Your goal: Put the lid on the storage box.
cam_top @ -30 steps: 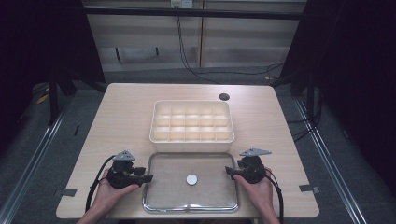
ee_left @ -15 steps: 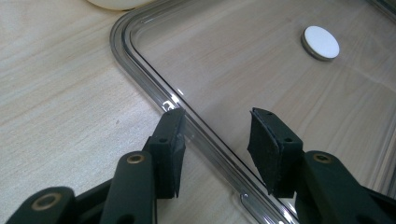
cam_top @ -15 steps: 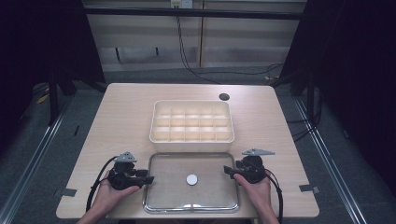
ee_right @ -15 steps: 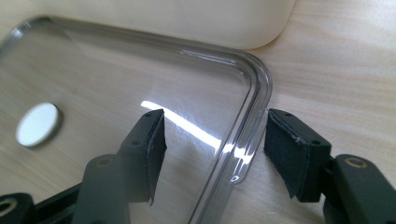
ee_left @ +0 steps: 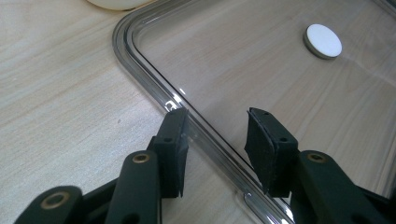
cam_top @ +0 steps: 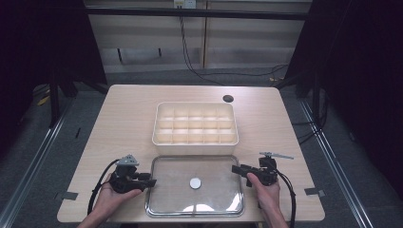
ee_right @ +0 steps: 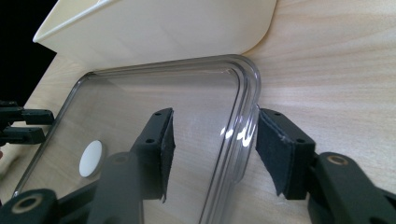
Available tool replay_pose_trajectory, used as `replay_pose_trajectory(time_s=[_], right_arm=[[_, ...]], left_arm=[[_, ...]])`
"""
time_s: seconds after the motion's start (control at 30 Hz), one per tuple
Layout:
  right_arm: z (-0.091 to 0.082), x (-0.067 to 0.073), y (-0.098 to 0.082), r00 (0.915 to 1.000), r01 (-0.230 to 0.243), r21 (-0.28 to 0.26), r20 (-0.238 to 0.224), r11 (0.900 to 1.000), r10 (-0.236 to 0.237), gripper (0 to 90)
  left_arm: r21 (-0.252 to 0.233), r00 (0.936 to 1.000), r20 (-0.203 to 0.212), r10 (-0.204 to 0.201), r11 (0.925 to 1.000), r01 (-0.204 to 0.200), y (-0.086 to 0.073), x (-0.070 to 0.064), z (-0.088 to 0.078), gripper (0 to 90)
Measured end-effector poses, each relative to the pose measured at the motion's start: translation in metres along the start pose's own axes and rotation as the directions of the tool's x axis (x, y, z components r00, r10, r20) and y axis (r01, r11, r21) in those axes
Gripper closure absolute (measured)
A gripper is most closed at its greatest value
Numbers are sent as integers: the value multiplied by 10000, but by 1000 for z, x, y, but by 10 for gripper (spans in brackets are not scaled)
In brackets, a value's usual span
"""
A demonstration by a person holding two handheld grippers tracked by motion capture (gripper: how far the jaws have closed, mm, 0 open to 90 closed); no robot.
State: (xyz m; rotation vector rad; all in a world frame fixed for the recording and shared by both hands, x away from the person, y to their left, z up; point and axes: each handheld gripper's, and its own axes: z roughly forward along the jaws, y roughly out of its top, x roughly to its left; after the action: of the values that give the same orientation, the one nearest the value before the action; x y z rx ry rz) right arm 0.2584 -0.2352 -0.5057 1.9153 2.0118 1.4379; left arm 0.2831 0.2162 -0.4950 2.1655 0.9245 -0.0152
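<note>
On a wooden table [cam_top: 128, 118], clear lid [cam_top: 214, 171] with white knob [cam_top: 195, 183] lying flat just in front of cream divided box [cam_top: 195, 124]. Left gripper [ee_left: 215, 135] at lid's left rim, jaws apart, straddling the edge. Right gripper [ee_right: 212, 144] at lid's right rim near the far corner, jaws apart, rim between them. Hands [cam_top: 111, 197] gripping both tools at the near edge.
</note>
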Motion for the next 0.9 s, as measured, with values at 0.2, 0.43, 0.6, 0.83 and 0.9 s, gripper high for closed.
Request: replay_pose_trajectory(time_s=[0.2,0.43,0.6,0.83,0.9], right_arm=[[-2,-2,0,9992,-320,-253,-233,9992,314,509],[-5,-5,-1,9949,-778,-421,-683,9961,748,529],[-5,-5,-2,9912,-933,-364,-977,9950,894,590],[-8,-1,1,9858,-756,-489,-1536,9959,673,647],[-7,-1,0,9887,-588,-288,-1395,9979,542,637]], left_arm=[[-12,10000,10,7,10000,-7,0,0,0,591],[122,9998,2,189,9997,-189,0,0,-1,600],[86,9999,30,167,9998,-168,-1,1,-2,603],[83,9998,102,161,9998,-162,0,0,0,583],[7,9999,132,106,9999,-106,0,1,0,583]])
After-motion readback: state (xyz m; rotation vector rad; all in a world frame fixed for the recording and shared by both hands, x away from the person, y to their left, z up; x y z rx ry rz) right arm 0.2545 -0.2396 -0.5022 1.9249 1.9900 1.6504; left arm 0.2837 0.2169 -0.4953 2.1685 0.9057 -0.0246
